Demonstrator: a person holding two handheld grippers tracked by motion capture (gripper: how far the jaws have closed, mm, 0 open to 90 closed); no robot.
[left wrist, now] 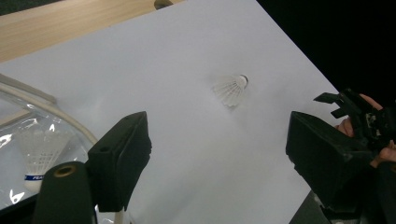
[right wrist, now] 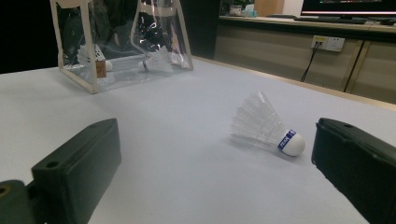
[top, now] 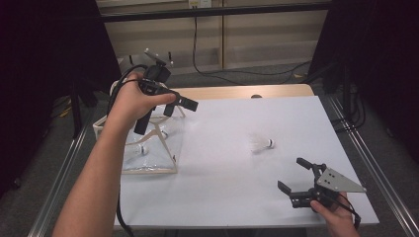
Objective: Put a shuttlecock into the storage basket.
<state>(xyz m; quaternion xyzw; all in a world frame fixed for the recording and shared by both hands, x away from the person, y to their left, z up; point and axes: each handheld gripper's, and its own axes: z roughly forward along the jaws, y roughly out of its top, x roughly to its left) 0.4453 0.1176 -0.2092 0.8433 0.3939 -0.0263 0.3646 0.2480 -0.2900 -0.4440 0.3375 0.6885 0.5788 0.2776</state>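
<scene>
Looking across the table, we see one shuttlecock [top: 262,143] lying loose on the white sheet [top: 237,163], well apart from the clear bag [top: 153,148]. Both the left gripper [top: 179,104] and the right gripper [top: 296,177] are released and empty. We risk crushing its feathers or nudging it away.

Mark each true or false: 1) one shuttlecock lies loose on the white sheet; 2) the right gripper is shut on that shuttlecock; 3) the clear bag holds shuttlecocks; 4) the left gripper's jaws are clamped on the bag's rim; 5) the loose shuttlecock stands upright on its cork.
1) True: the loose shuttlecock lies on the white sheet.
2) False: the right gripper is open, short of it.
3) True: the clear bag holds shuttlecocks.
4) False: the left gripper is open, above the bag.
5) False: it lies on its side.
</scene>
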